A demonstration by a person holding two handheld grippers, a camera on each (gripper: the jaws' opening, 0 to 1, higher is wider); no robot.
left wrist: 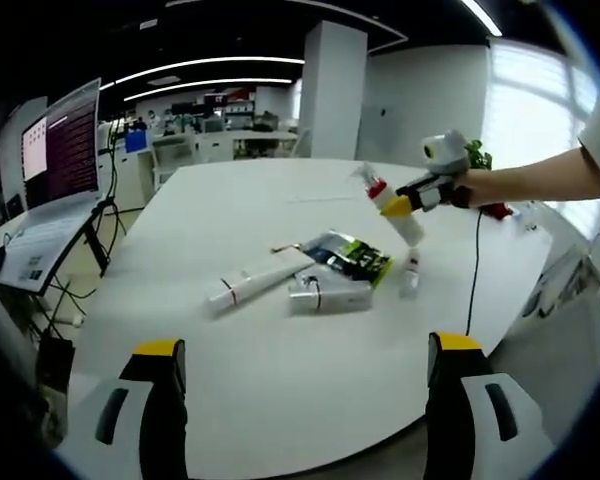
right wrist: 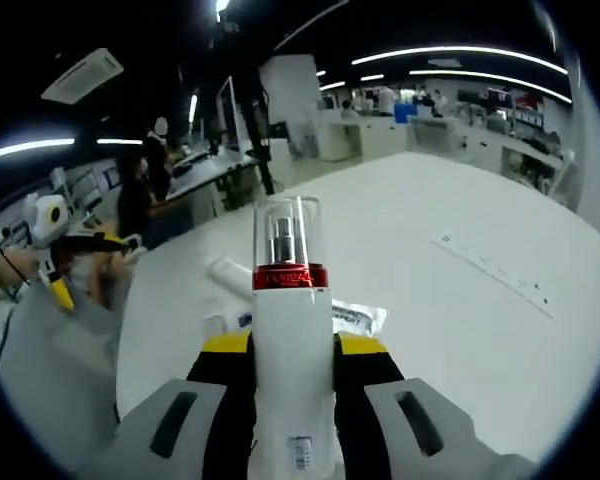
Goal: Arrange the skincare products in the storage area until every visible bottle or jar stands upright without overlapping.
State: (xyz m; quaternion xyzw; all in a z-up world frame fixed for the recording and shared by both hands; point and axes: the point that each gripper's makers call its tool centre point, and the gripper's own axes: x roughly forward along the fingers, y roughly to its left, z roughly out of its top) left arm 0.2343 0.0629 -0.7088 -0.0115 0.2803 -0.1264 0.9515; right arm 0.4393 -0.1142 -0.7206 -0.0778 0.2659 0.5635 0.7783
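The right gripper (right wrist: 292, 375) is clamped on a white pump bottle (right wrist: 291, 330), its yellow-tipped jaws pressing the bottle's sides. The bottle has a red band and a clear cap over the pump, and it points forward along the jaws, above the white counter (right wrist: 460, 300). In the left gripper view the same right gripper (left wrist: 405, 203) comes in from the right, held by a person's hand (left wrist: 462, 188), with the pump bottle (left wrist: 392, 205) lifted clear of the counter and tilted, well above the other products.

The left gripper (left wrist: 305, 375) is released, its two jaws standing wide apart over the near edge of the counter (left wrist: 280, 400), holding nothing. In the right gripper view the left gripper (right wrist: 65, 260) shows at the far left, off the counter's edge.

Near the middle of the counter lie three products, all on their sides: a long white tube (left wrist: 248, 285) at an angle, a short silvery tube (left wrist: 328, 296) just beside it, and a dark flat packet with green print (left wrist: 350, 255) behind them, touching or overlapping the silvery tube. A small clear bottle (left wrist: 409, 275) stands upright just beside the packet, toward the counter's right edge.

Beyond the counter's left edge a laptop (left wrist: 55, 190) sits open on a stand.
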